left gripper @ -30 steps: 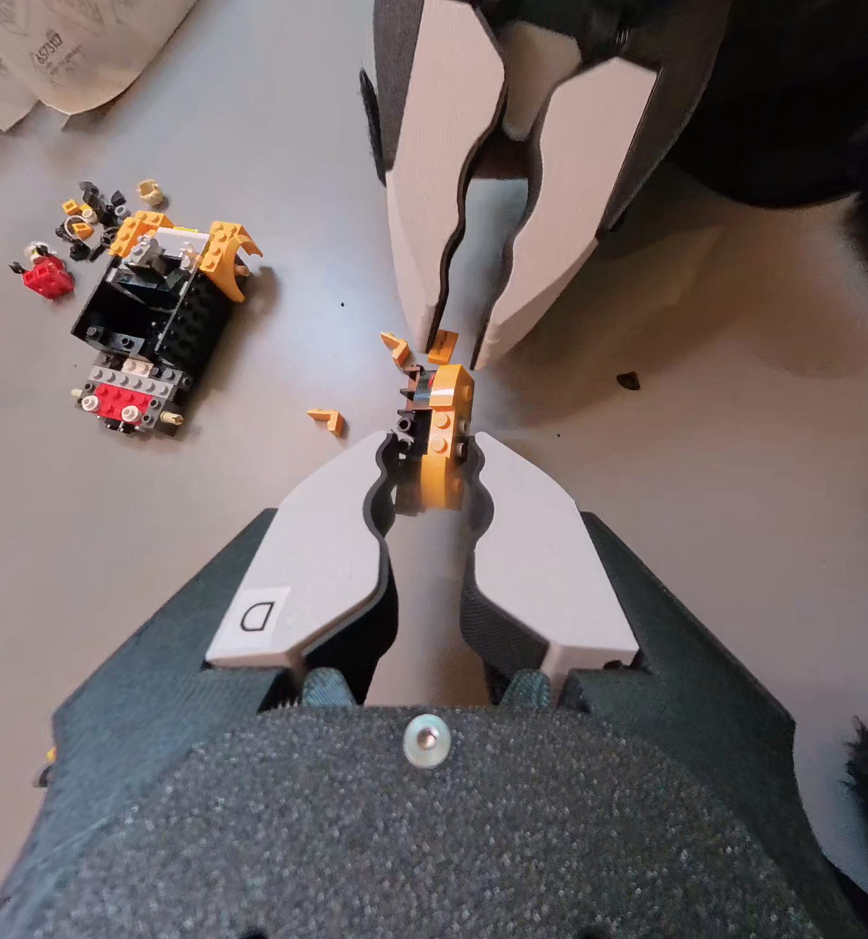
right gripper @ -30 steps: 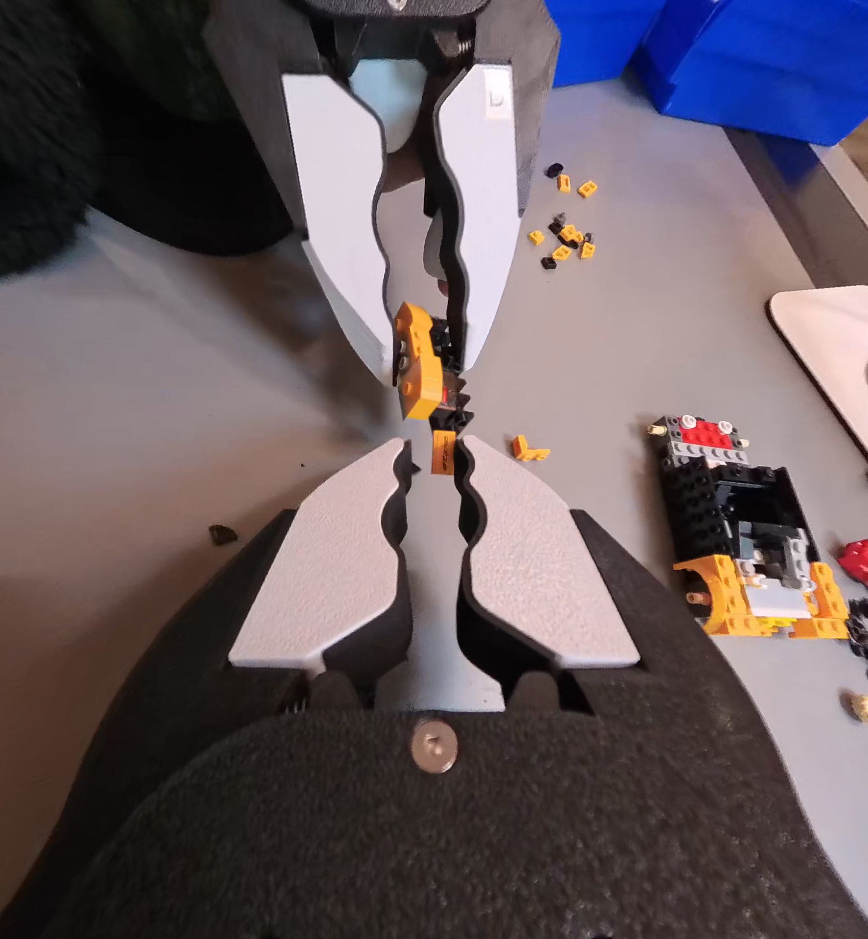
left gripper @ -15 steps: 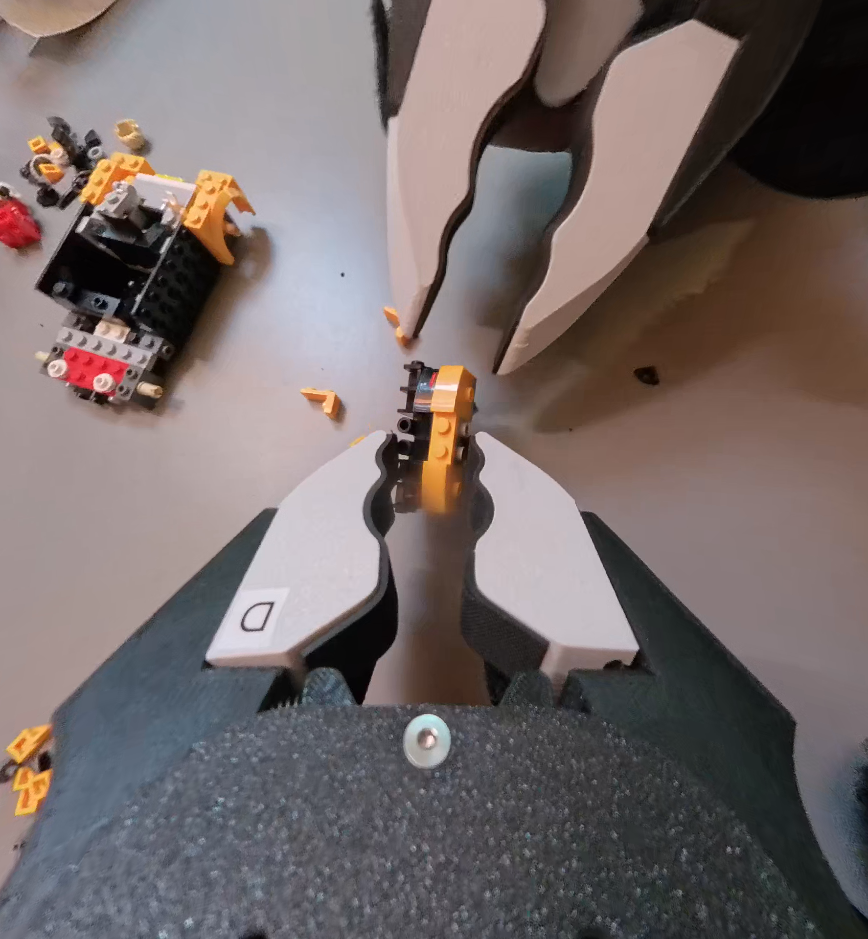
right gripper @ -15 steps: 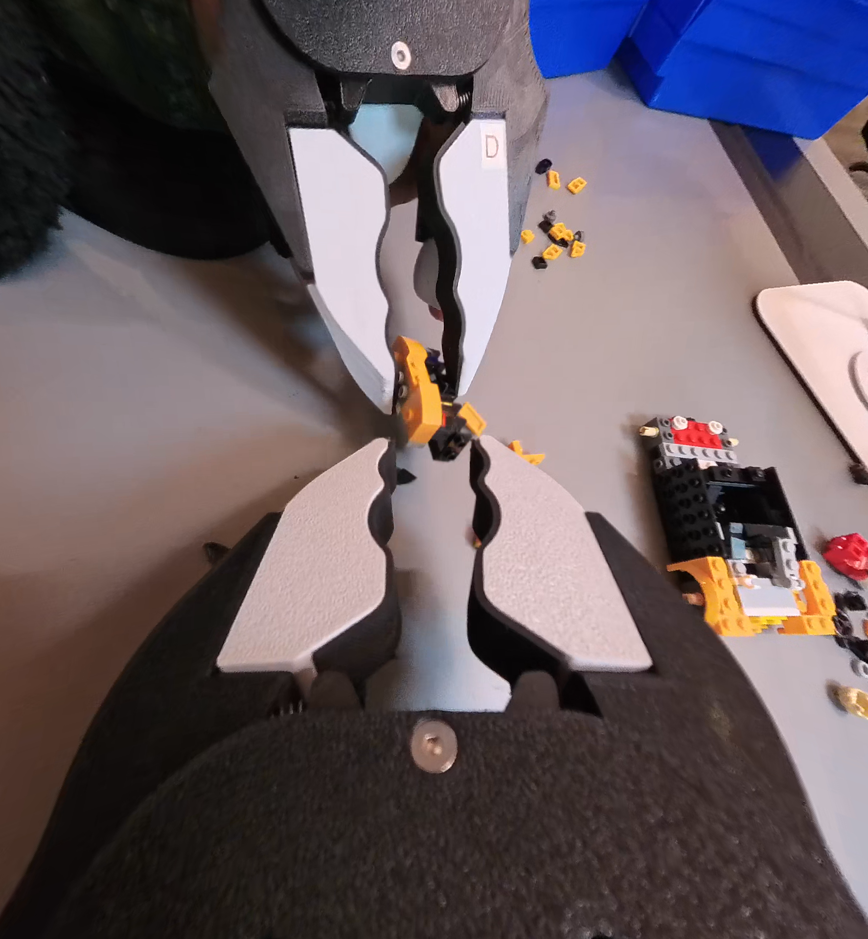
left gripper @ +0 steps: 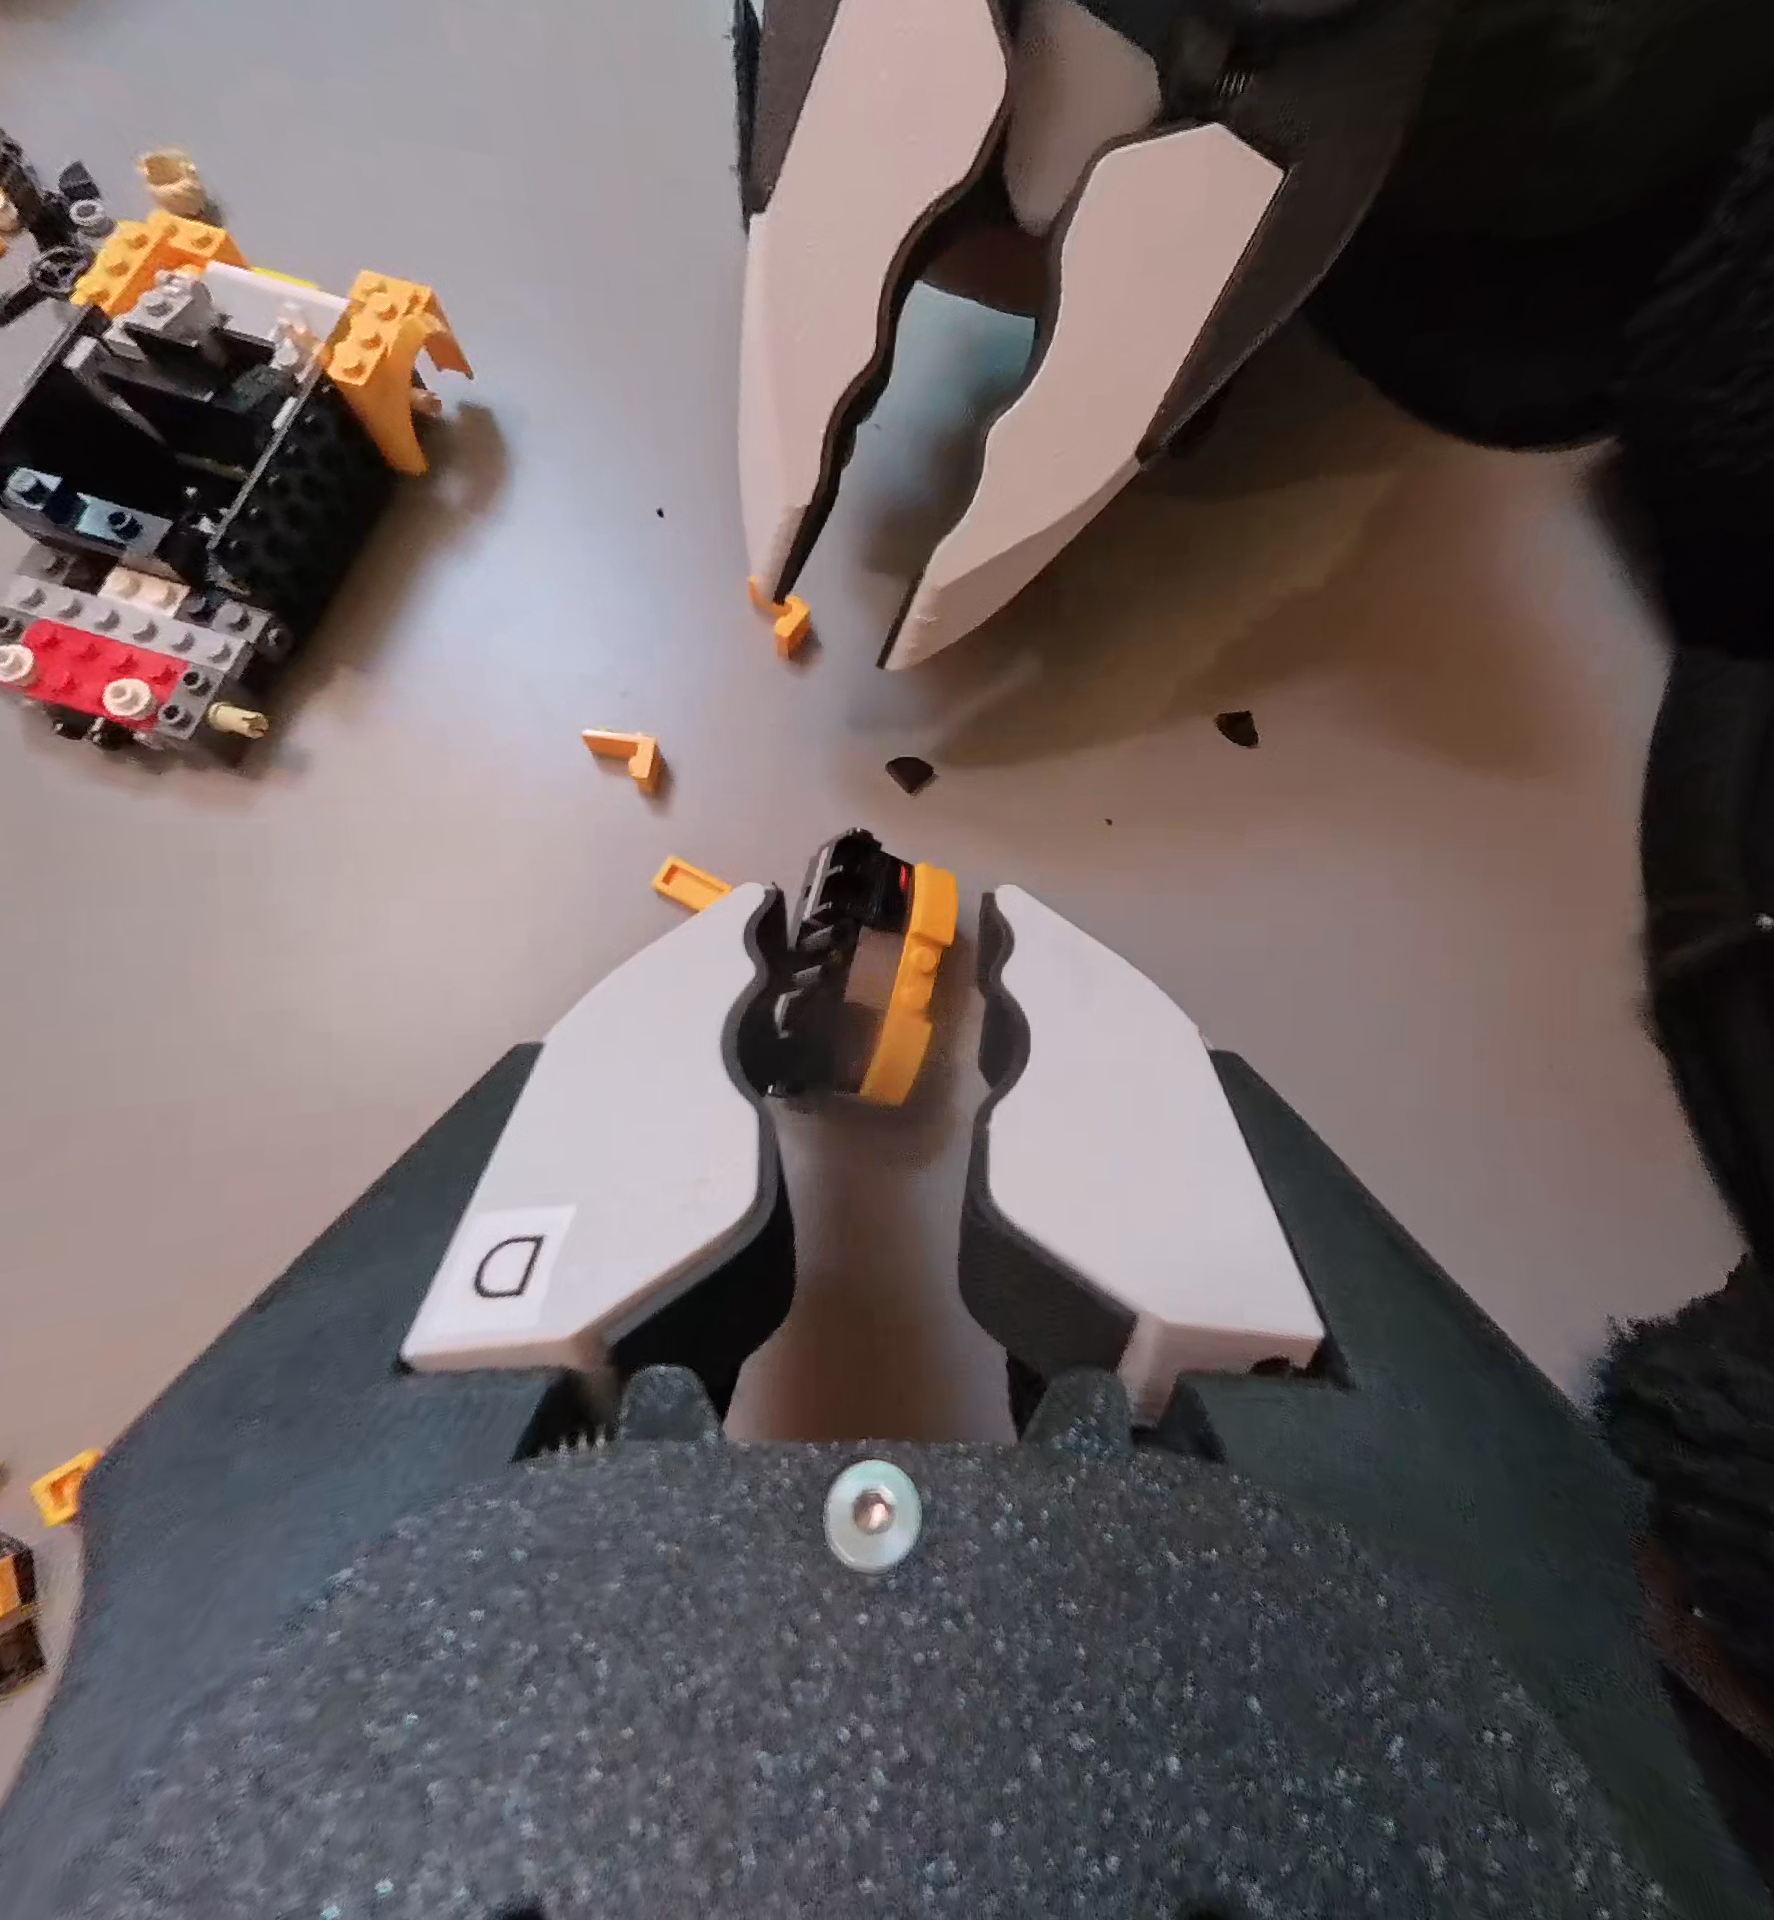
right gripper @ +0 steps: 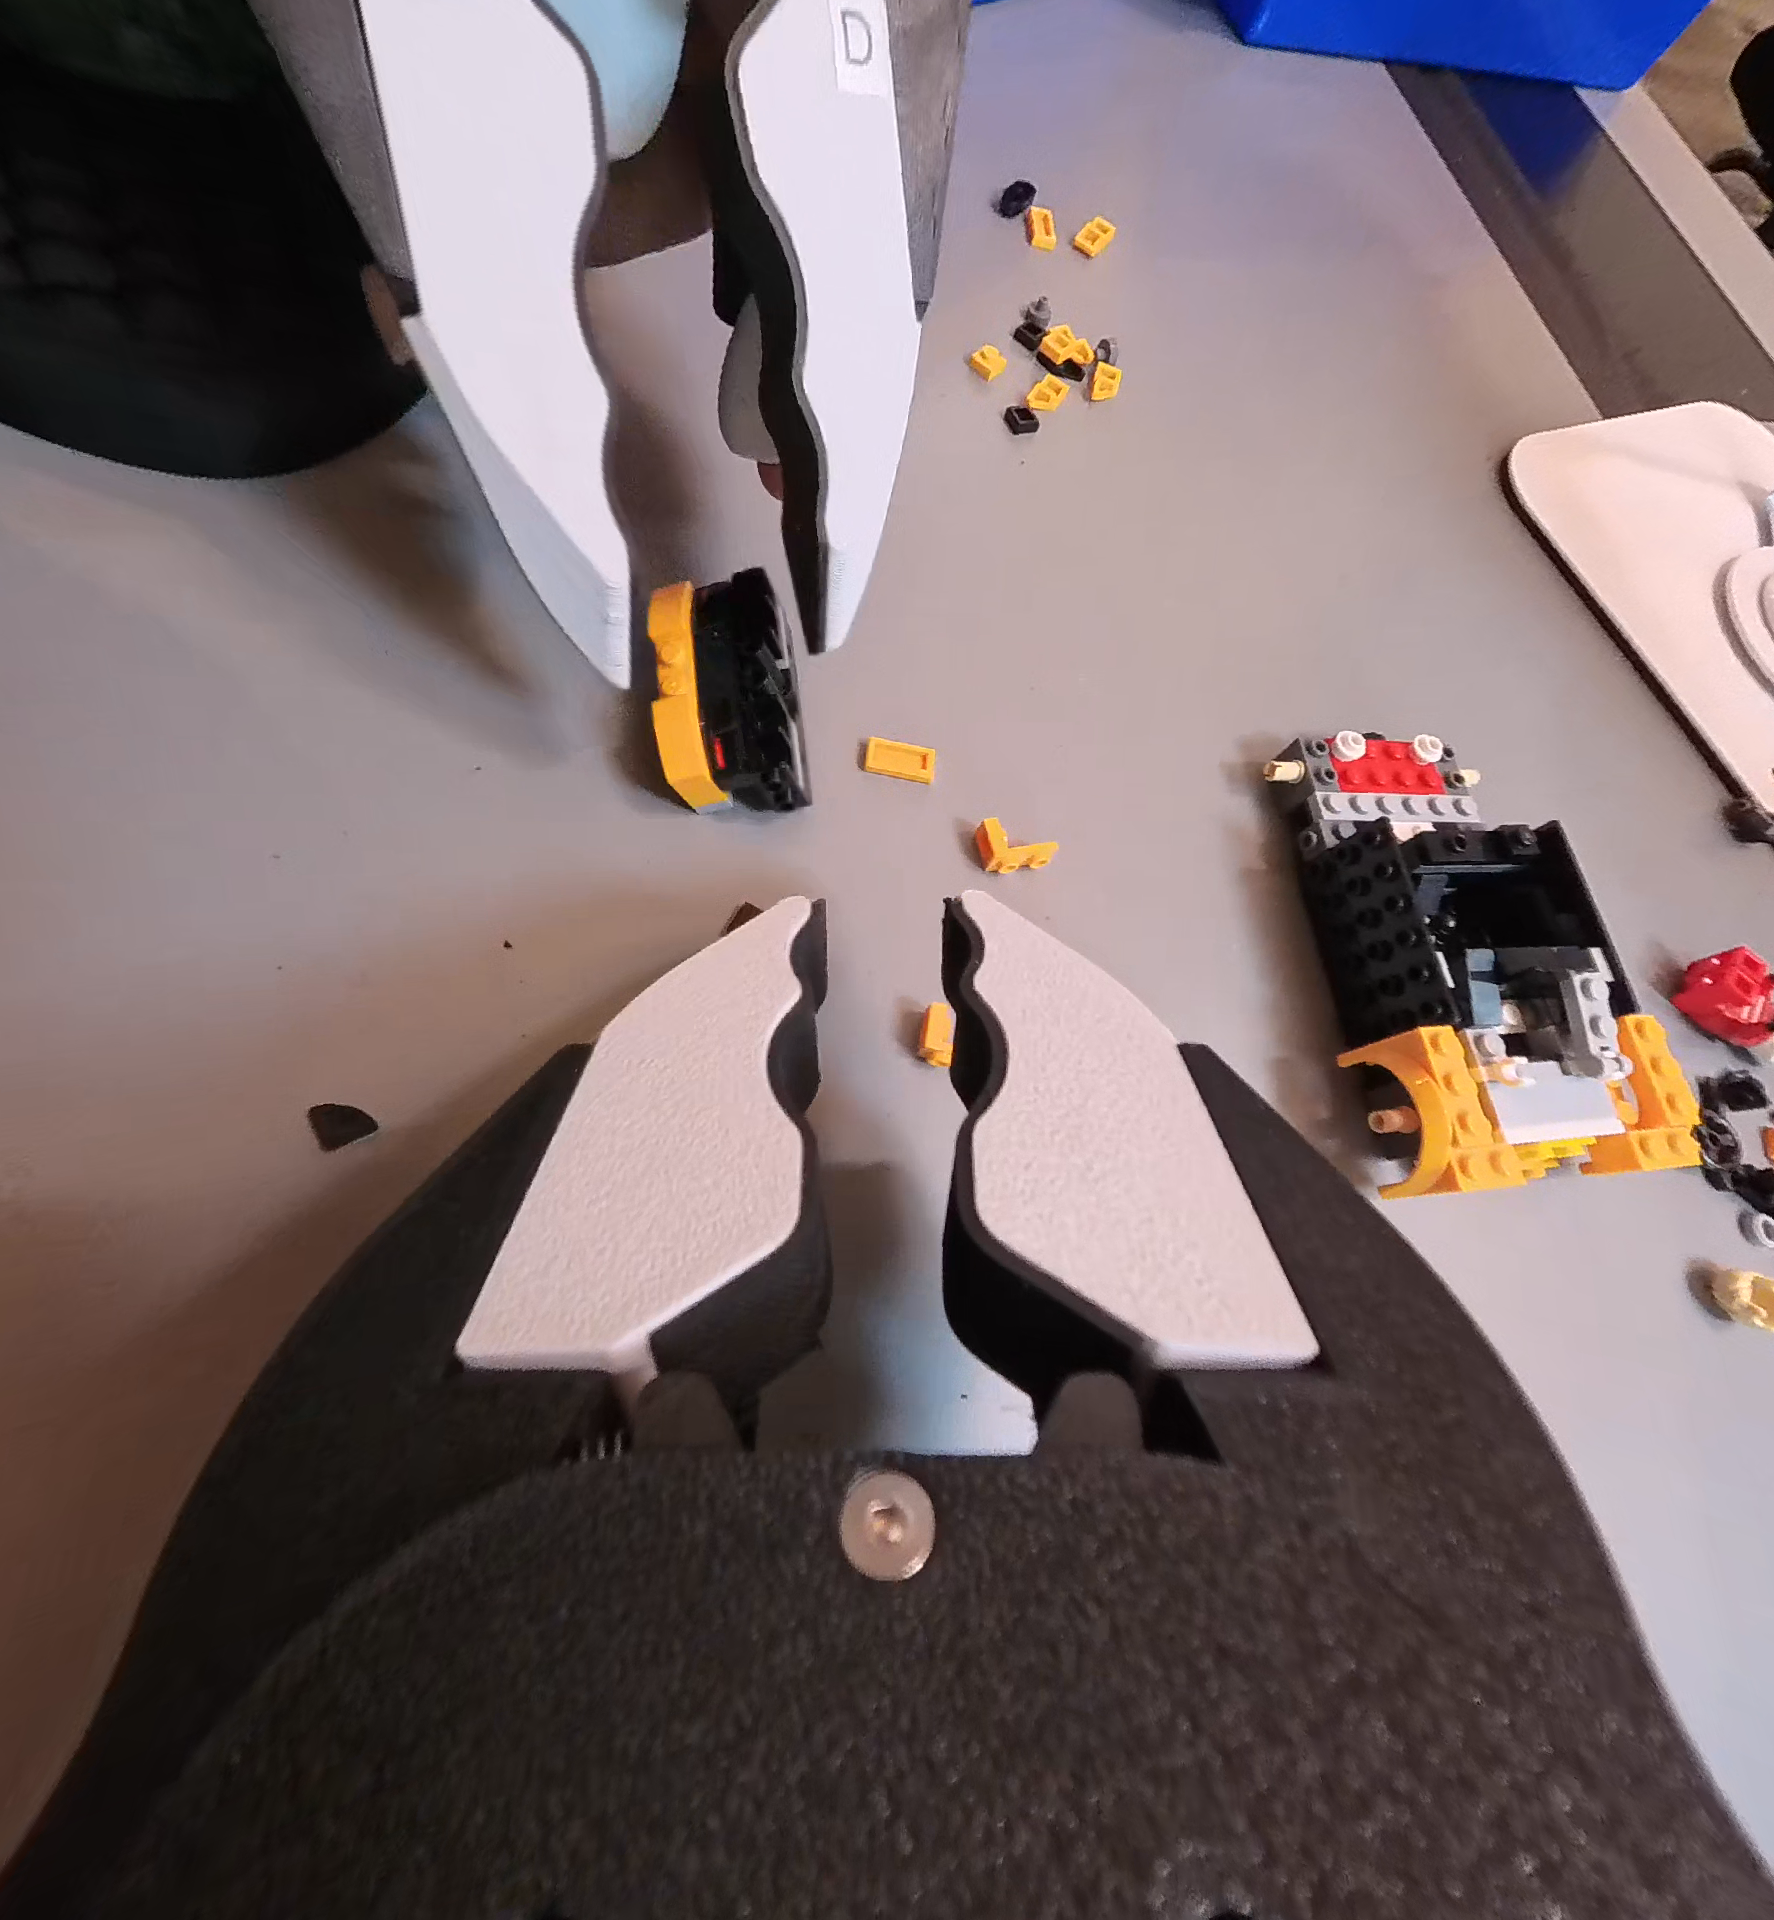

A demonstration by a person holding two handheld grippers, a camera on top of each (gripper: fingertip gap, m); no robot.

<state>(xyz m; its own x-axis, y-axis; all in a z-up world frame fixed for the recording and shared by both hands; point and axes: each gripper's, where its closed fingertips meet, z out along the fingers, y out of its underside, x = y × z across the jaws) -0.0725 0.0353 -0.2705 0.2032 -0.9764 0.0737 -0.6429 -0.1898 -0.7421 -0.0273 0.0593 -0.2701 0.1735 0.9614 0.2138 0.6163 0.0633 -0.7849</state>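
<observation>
A small orange and black brick assembly (left gripper: pixel 909 987) lies on the grey table between the fingers of my left gripper (left gripper: pixel 878 904). The jaws stand open, with a clear gap between the orange side and the right pad. The right wrist view shows the assembly (right gripper: pixel 722 707) resting on the table at the left gripper's (right gripper: pixel 722 649) tips. My right gripper (right gripper: pixel 883 909) is open and empty. A tiny orange piece (right gripper: pixel 935 1034) lies on the table by its right finger. In the left wrist view the right gripper (left gripper: pixel 836 623) hangs opposite, its tip by that piece (left gripper: pixel 787 621).
A flat orange tile (right gripper: pixel 898 758) and an orange bracket (right gripper: pixel 1013 847) lie between the grippers. A partly built black, orange and red vehicle (right gripper: pixel 1465 956) stands to the right. Nearby are loose small pieces (right gripper: pixel 1059 353), a white board (right gripper: pixel 1641 520) and blue bins (right gripper: pixel 1485 31). A dark sleeve (left gripper: pixel 1745 416) is behind. Spacing between my two grippers at the tips: around 6 centimetres.
My left jaws opened and let go of the orange and black assembly, which now rests on the table. My right gripper opened, let go of an orange piece and drew back from the assembly.
</observation>
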